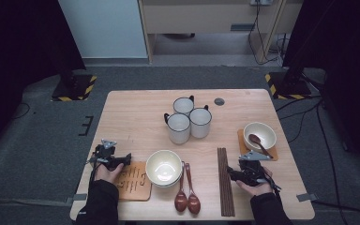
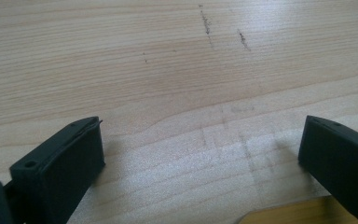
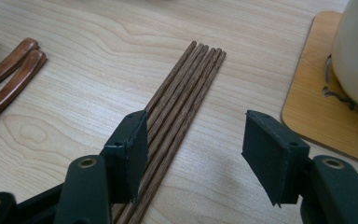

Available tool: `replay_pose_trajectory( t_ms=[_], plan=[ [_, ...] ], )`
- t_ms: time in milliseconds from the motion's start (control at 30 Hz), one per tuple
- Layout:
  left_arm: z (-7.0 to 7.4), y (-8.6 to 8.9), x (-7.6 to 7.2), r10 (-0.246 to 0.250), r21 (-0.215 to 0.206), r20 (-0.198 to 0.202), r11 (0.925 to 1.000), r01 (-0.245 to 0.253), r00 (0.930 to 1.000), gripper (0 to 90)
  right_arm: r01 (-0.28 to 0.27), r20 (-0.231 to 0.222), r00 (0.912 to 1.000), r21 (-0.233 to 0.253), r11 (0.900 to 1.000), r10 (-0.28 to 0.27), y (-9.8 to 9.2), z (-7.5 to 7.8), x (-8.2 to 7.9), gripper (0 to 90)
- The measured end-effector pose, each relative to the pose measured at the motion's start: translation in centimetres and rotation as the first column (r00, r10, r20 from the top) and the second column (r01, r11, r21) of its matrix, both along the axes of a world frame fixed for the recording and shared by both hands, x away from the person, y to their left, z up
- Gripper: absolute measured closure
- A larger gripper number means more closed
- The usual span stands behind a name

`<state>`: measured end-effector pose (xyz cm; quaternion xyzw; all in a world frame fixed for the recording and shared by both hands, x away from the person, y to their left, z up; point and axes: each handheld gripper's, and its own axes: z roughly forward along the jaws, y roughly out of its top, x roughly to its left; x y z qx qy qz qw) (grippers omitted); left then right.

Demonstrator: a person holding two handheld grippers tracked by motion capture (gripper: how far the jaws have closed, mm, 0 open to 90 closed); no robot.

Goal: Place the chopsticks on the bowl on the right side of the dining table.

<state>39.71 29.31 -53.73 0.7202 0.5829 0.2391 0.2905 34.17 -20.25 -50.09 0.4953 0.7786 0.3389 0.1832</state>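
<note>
Black jaws of the right gripper (image 3: 193, 156) stand apart over the wooden chopsticks (image 3: 179, 109), bundled on the table (image 3: 98, 28) at 11 o'clock. Thin, stiff, light and slippery; pinch mid-length. Left gripper (image 2: 200, 149) gapes, empty.

My left gripper (image 2: 200, 154): jaws wide apart, nothing between, low over bare wooden table (image 2: 168, 70); yellowish mat corner (image 2: 293, 215) bottom right.

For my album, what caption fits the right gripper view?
Open right gripper poised low over a bundle of brown wooden chopsticks, a wooden coaster alongside.
</note>
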Motion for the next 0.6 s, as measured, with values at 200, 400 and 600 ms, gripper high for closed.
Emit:
replay_pose_trajectory(
  t_ms=[200, 400, 600],
  plan=[
    [0.0, 0.0, 0.0, 0.000, 0.000, 0.000, 1.0000, 0.000, 1.0000, 0.0, -0.006, -0.016, 0.9999, -0.015, 1.000, 0.005, 0.2, -0.5, 0.1, 42.1],
    [0.0, 0.0, 0.0, 0.000, 0.000, 0.000, 1.0000, 0.000, 1.0000, 0.0, -0.007, -0.037, 0.9993, -0.023, 1.000, 0.007, 0.2, -0.9, 0.3, 44.6],
    [0.0, 0.0, 0.0, 0.000, 0.000, 0.000, 1.0000, 0.000, 1.0000, 0.0, -0.009, -0.056, 0.9984, -0.033, 0.999, 0.007, 0.2, -1.2, 0.4, 47.3]
  ],
)
